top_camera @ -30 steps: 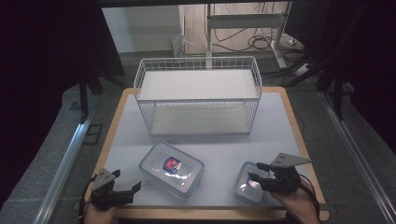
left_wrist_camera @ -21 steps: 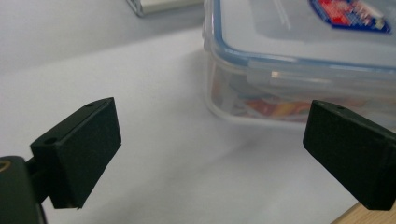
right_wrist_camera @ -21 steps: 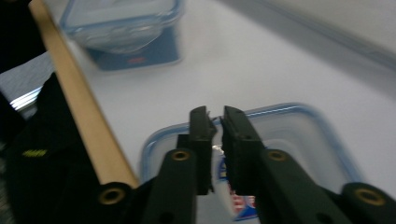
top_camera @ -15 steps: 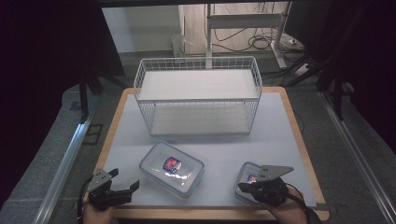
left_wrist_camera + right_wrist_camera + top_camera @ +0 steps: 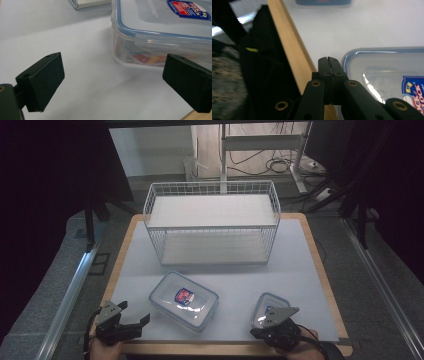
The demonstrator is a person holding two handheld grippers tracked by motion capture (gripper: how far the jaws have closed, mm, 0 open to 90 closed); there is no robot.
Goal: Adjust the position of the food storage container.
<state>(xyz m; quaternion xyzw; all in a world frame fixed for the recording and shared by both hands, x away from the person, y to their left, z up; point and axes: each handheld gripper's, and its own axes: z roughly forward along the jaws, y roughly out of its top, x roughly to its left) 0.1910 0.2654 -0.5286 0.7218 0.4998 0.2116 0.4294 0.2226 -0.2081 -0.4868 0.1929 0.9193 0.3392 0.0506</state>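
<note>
A white wire basket [image 5: 212,222], box-shaped with a flat shelf inside, stands at the far middle of the pale tabletop [image 5: 300,265], which has a wooden edge. Near the front lies a large clear plastic container [image 5: 184,299] with rounded corners, a blue-rimmed snap lid and a red-and-blue label; coloured contents inside are hard to make out. The left tool [image 5: 131,326] sits just left of it, its matte black jaws spread wide and empty. The right tool [image 5: 329,65] is clenched on nothing, partly hiding a smaller container [image 5: 269,306] at the near right edge.
</note>
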